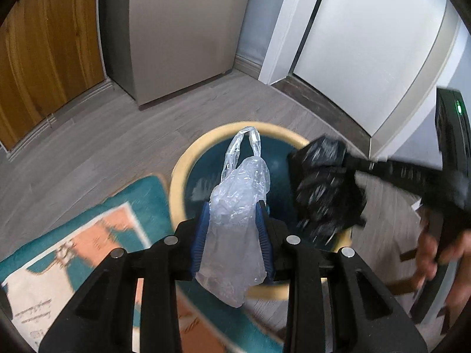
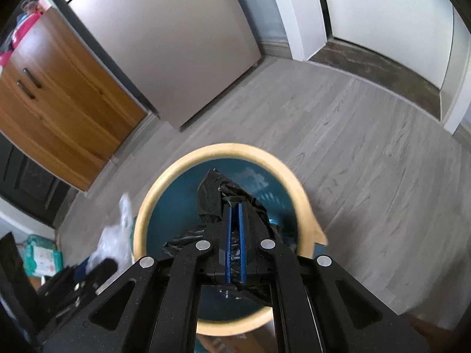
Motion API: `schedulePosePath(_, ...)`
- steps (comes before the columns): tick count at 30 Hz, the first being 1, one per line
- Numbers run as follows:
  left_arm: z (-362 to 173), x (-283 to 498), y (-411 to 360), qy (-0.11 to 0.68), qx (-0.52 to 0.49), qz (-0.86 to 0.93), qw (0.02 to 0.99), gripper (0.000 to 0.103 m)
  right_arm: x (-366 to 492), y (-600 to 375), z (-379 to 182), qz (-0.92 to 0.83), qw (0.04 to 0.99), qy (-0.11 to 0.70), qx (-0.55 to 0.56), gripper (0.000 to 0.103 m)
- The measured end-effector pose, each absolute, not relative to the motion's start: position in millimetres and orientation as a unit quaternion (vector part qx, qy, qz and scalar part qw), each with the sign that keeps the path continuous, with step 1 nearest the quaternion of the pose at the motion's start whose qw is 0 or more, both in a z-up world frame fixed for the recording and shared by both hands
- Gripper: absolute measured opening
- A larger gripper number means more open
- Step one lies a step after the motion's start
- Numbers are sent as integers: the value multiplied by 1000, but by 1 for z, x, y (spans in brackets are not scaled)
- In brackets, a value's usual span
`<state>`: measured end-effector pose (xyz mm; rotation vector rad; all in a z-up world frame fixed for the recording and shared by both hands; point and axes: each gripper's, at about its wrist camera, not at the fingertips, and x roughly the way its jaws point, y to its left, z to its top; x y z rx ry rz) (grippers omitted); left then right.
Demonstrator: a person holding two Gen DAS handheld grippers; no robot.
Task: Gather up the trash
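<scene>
Plastic fills my left wrist view: the left gripper [image 1: 234,229] has its blue ribbed pads [image 1: 200,241] partly closed on a crumpled, clear, thin-film plastic bag [image 1: 235,206], whose twisted handle loop stands up past the fingertips while its loose tail hangs below them. I hold it above the round bin with a pale wooden rim and teal inside [image 1: 176,182], which sits on grey wood-grain plank flooring [image 1: 103,135] beside a teal and peach printed mat [image 1: 97,235]. To the right, blurred by motion, the right gripper [image 1: 332,176] carries a crinkled, glossy black plastic bag [image 1: 323,188] over the bin's far edge. I judge this to be the drop-off step, with both pieces of trash ready to go in. In my right wrist view, the right gripper [image 2: 234,206] is nearly closed, its blue pads almost parallel with only a narrow slit between them, pinching the black bag [image 2: 215,194], which bunches in shiny folds around the fingers directly over the bin's rim [image 2: 153,203] and teal hollow. The clear bag [image 2: 114,241] shows at the left, just outside the rim. Next, I think, each claw should open above the hollow; light film may cling to the ribbed pads.
</scene>
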<state>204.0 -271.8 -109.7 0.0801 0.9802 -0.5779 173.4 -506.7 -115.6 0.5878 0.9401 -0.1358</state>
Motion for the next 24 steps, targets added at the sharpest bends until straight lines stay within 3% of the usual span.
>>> schedulePosePath(2, -112, 208, -277, 469, 32, -278, 838, 44, 178, -501, -120, -57, 847, 453, 273, 6)
schedulePosePath(4, -112, 208, -280, 468, 40, -268, 841, 60, 181, -496, -122, -51, 846, 460, 267, 9)
schedulePosePath(6, -112, 207, -276, 467, 38, -269, 841, 60, 181, -493, -124, -45, 844, 464, 267, 29)
schedulePosePath(7, -112, 205, -275, 468, 39, -266, 842, 60, 181, -492, -125, -46, 844, 464, 265, 31)
schedulePosePath(15, -67, 163, -243, 437, 68, -267, 856, 60, 164, -489, -102, -39, 852, 451, 262, 31)
schedulePosePath(24, -13, 87, -198, 395, 92, -267, 874, 61, 95, -442, -41, -20, 882, 437, 175, 31)
